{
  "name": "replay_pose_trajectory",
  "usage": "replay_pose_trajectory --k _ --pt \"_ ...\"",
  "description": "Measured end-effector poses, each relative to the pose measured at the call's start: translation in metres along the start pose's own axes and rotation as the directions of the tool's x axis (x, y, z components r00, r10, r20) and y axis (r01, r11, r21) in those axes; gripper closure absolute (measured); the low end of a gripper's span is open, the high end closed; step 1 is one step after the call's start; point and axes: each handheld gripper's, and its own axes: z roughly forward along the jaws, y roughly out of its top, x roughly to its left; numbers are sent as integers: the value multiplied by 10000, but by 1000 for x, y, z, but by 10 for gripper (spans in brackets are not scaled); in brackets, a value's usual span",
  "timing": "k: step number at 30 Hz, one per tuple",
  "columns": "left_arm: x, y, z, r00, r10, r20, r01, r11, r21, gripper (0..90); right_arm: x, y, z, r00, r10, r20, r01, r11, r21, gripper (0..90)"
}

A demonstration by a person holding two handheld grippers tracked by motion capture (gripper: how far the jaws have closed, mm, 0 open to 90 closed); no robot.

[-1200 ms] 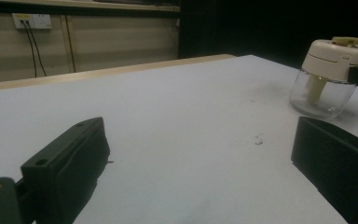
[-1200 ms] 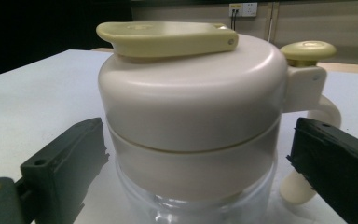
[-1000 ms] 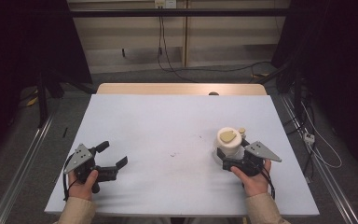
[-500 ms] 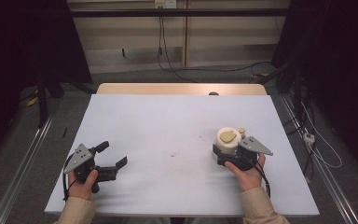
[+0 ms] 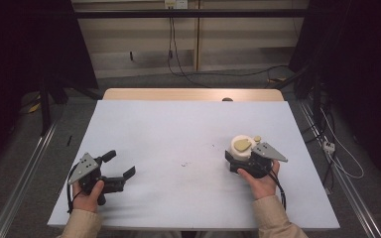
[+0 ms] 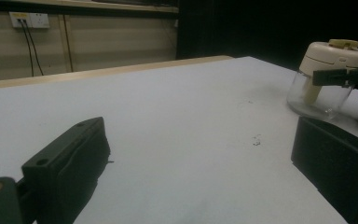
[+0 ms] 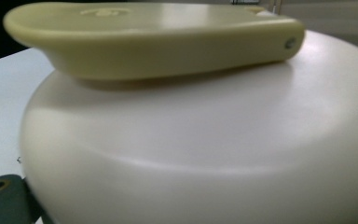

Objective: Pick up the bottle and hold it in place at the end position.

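A jar (image 5: 242, 146) with a white lid, a pale yellow-green handle on top and a clear glass body (image 6: 317, 95) stands on the right part of the white table (image 5: 178, 134). My right gripper (image 5: 240, 158) is pushed up against it from the near side, open, with a jaw on either side of the body; I cannot tell whether the jaws touch it. One black jaw crosses the jar in the left gripper view. The lid (image 7: 205, 140) and handle (image 7: 154, 37) loom very close in the right gripper view. My left gripper (image 5: 120, 164) rests open at the front left, holding nothing.
A few small dark specks (image 5: 184, 163) lie mid-table. The wooden far edge (image 5: 188, 94) of the table carries a small dark knob (image 5: 226, 99). Cables (image 5: 337, 148) run on the floor to the right, and metal rails (image 5: 25, 173) flank the table.
My right gripper has slid left and forward, closing in around the jar. The left gripper has stayed put.
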Motion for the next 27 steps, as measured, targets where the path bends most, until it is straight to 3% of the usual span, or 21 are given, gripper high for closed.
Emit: replay_pose_trajectory --k 27 --pt "-2 -1 2 10000 9 14 -9 10000 41 34 3 0 -1 9998 -223 14 223 9997 -104 68"
